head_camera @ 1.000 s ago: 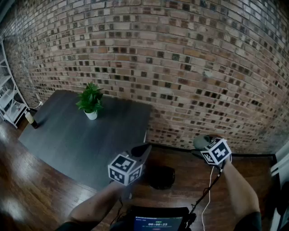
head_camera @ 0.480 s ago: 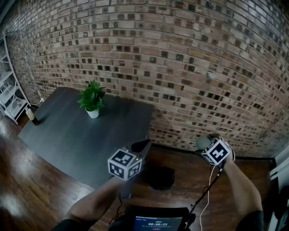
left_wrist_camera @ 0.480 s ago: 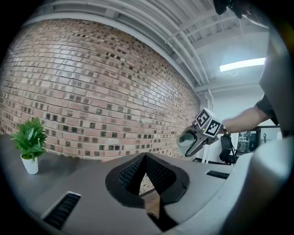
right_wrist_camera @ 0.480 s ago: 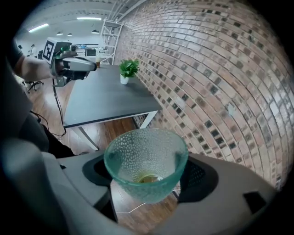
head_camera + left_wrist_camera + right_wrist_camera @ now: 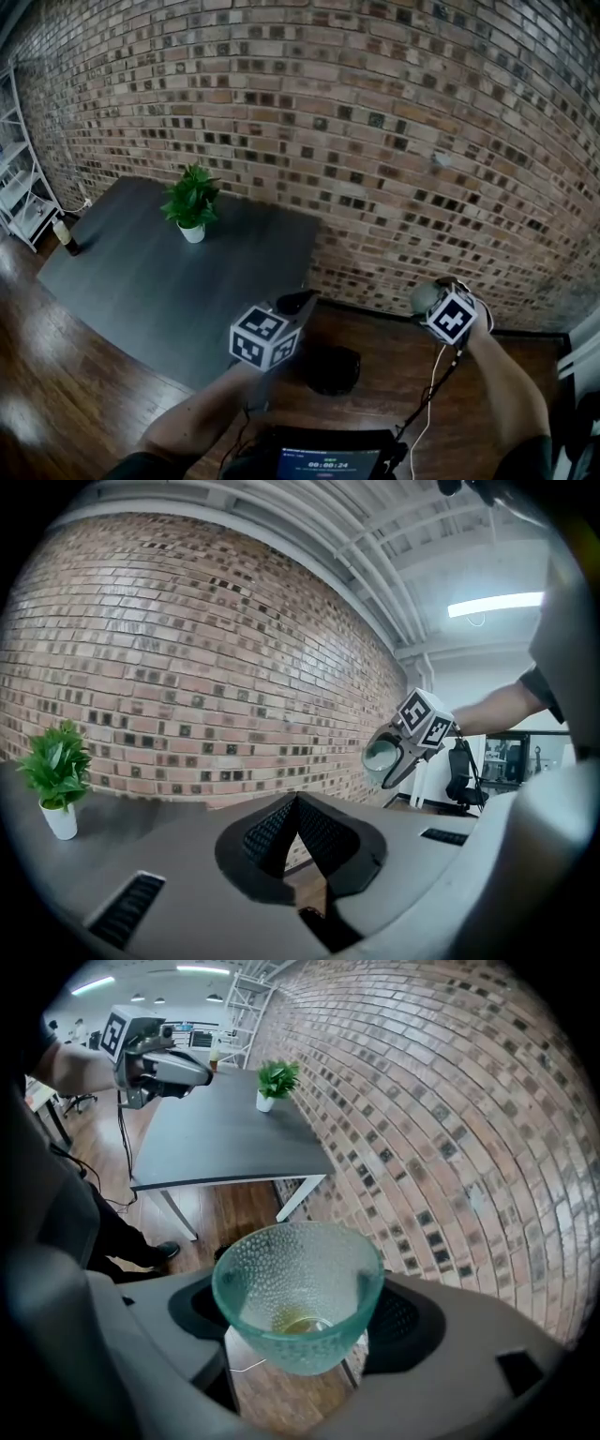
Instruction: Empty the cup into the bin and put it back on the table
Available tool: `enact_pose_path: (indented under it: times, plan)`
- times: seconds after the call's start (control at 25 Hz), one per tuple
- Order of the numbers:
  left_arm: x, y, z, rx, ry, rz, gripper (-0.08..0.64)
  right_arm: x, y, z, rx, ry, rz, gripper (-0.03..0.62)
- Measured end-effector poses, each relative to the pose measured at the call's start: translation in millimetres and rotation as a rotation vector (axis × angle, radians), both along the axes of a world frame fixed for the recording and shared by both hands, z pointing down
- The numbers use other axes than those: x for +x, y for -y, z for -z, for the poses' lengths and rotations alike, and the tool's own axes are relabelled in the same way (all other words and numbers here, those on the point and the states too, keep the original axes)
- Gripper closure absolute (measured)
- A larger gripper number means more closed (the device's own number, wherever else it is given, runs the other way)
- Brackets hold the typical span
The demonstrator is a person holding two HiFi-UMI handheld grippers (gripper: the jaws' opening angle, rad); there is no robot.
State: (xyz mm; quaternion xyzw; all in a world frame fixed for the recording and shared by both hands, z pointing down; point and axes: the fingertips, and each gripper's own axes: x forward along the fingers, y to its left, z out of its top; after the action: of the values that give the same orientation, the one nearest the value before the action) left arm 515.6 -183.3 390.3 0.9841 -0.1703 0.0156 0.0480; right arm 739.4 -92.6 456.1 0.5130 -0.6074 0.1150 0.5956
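Observation:
A clear greenish dimpled glass cup [image 5: 298, 1283] sits between the jaws of my right gripper [image 5: 298, 1314], which is shut on it. A trace of yellowish residue lies at the cup's bottom. In the head view the cup [image 5: 422, 297] hangs tipped on its side, mouth toward the left, above the floor and right of the black bin [image 5: 330, 367]. My left gripper [image 5: 300, 302] hovers above the bin near the table's right corner. Its jaws [image 5: 298, 803] are shut with nothing between them. The dark grey table [image 5: 169, 281] spreads to the left.
A small potted plant [image 5: 190, 204] stands near the table's back edge, and a small bottle [image 5: 66, 237] stands at its left corner. A white shelf [image 5: 19, 202] is at the far left. A brick wall [image 5: 394, 141] runs behind. A cable [image 5: 433, 389] hangs from my right gripper.
The left gripper has drifted slightly to the right. The right gripper keeps its hold on the cup and has hardly moved.

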Motion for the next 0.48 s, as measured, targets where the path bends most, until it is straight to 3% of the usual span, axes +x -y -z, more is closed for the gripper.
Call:
enact_pose_path:
  times: [0.48]
  plan:
    - [-2.0,5.3,-2.8,-0.009,-0.002,0.011,0.558,2.2,6.3,5.2,-0.05,-0.072,0.045,0.192]
